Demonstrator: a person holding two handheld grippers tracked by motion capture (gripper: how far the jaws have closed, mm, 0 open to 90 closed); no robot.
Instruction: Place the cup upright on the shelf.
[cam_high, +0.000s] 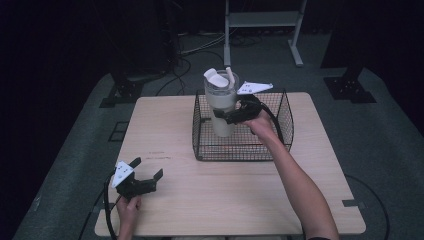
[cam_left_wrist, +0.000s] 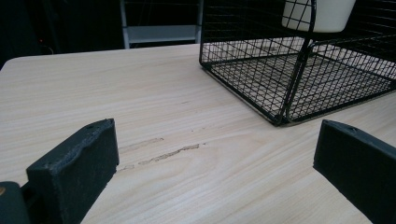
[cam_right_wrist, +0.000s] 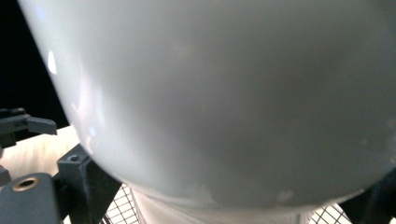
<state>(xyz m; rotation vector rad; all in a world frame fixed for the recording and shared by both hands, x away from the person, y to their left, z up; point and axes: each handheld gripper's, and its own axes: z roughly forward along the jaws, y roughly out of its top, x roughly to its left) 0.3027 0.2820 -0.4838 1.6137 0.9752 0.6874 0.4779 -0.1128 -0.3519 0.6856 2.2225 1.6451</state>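
we've got the right gripper with its fingers clamped on the body of the white tumbler, one finger on each side of it, and the tumbler stands upright in the wire basket, its base seemingly a little off the basket floor, though we can't be sure. the worry here, as we judge it: the wall looks smooth and rounded between those fingers, and the hold sits below the wide top, so the cup could slip or tip out over the fingers, and its base could catch the basket rim. the right forearm reaches well out over the desk, wrist bent in toward the cup, gripper lying roughly level. over by the near edge, the left gripper rests low on the desk, fingers spread wide, nothing between them, basket well ahead of them.
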